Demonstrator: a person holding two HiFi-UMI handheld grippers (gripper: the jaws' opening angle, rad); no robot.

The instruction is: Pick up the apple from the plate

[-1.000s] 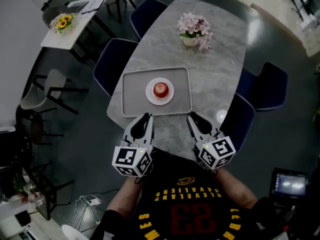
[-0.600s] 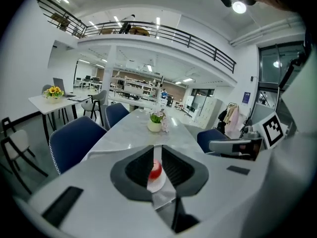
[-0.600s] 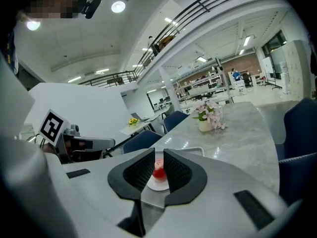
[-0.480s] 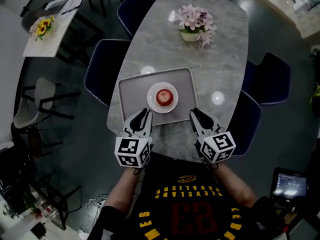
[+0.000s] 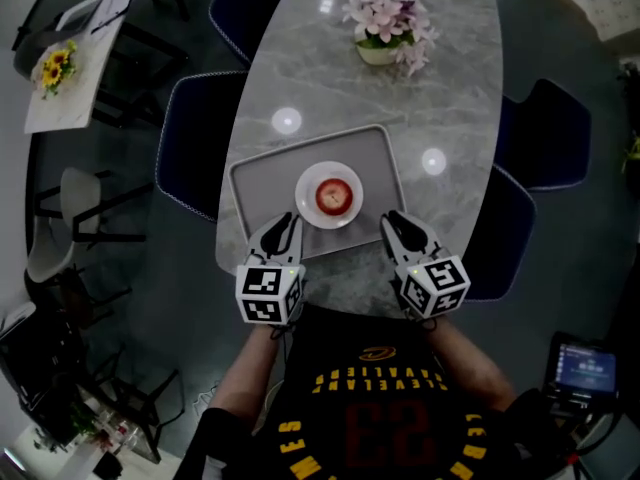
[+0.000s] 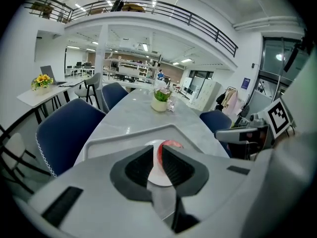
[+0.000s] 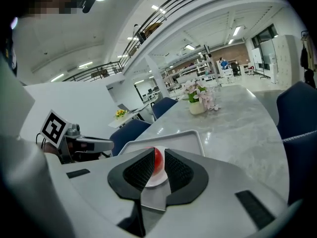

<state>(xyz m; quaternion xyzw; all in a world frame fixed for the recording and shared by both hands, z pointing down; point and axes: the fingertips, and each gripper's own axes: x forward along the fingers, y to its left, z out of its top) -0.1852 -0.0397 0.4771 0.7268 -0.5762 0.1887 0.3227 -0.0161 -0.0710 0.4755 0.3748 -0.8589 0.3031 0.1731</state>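
Observation:
A red apple (image 5: pixel 336 196) sits on a small white plate (image 5: pixel 305 200) in the middle of a grey tray (image 5: pixel 262 186) on the marble table. In the head view my left gripper (image 5: pixel 283 226) hovers over the tray's near rim, just left of the plate. My right gripper (image 5: pixel 396 224) is at the tray's near right corner. Both point at the plate, jaws drawn close with nothing held. The left gripper view shows the apple (image 6: pixel 169 144) past my left gripper (image 6: pixel 157 155). In the right gripper view the apple (image 7: pixel 157 158) shows through the slit of my right gripper (image 7: pixel 158 166).
A pot of pink flowers (image 5: pixel 385 23) stands at the table's far end. Dark blue chairs (image 5: pixel 195 133) (image 5: pixel 540 138) flank the table on both sides. A side table with sunflowers (image 5: pixel 52 66) is far left. The table's near edge lies just under the grippers.
Both grippers have moved forward from the table's near edge to the tray's near rim, closer to the plate. The head view has shifted forward too. The apple has not moved.

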